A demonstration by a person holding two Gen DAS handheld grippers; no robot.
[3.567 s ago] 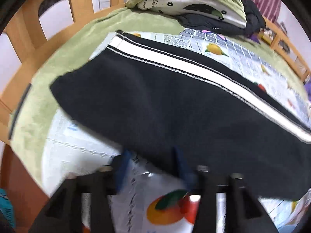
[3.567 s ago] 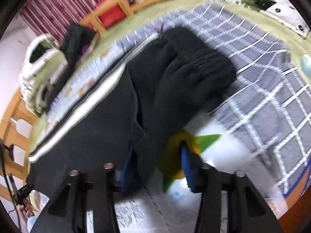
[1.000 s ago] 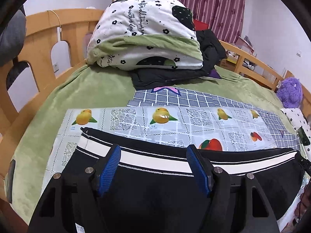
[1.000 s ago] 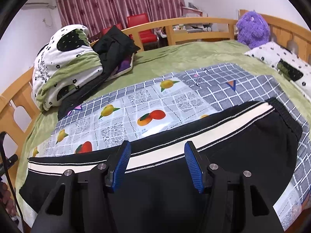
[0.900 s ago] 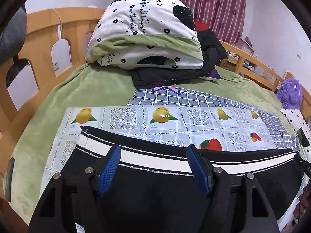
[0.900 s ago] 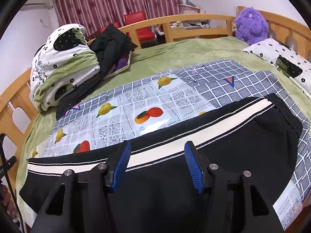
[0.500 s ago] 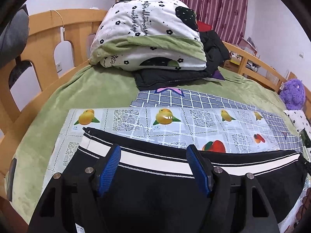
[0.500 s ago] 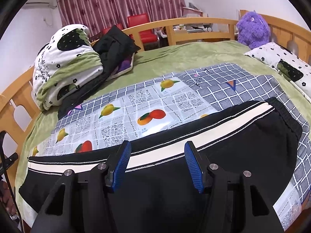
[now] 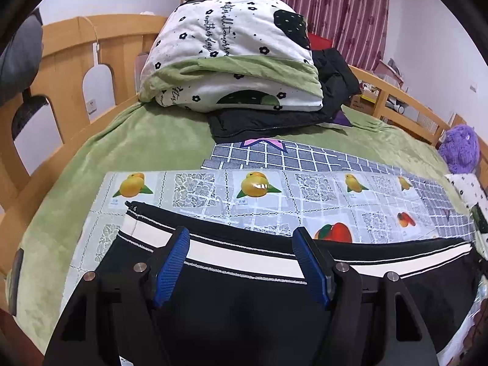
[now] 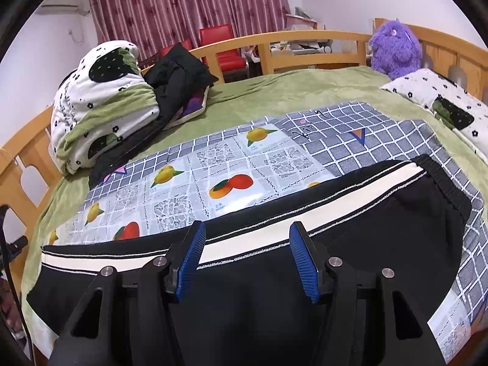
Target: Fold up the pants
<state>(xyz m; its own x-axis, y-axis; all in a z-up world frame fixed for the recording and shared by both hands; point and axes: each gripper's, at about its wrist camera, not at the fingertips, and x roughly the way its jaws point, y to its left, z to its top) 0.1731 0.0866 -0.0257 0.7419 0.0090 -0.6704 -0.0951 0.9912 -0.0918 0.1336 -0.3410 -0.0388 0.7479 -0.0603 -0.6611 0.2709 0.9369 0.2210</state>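
So pants [image 10: 274,274] lie leg-on-leg w/ crosswise folds left (both grippers' jaws spread, holding nothing).

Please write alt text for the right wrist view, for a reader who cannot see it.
Black pants with a white side stripe lie flat across a fruit-print mat on a green bed. The open right tool hangs over them, holding nothing. Behind are a folded quilt and a purple plush toy.

The left gripper [image 9: 241,260] had a matte black angular frame, ribbed blue pads on the inner faces of its fingers [image 9: 170,263] and round silver screws. The right gripper [image 10: 247,256] was built identically, black with blue pads [image 10: 305,262].
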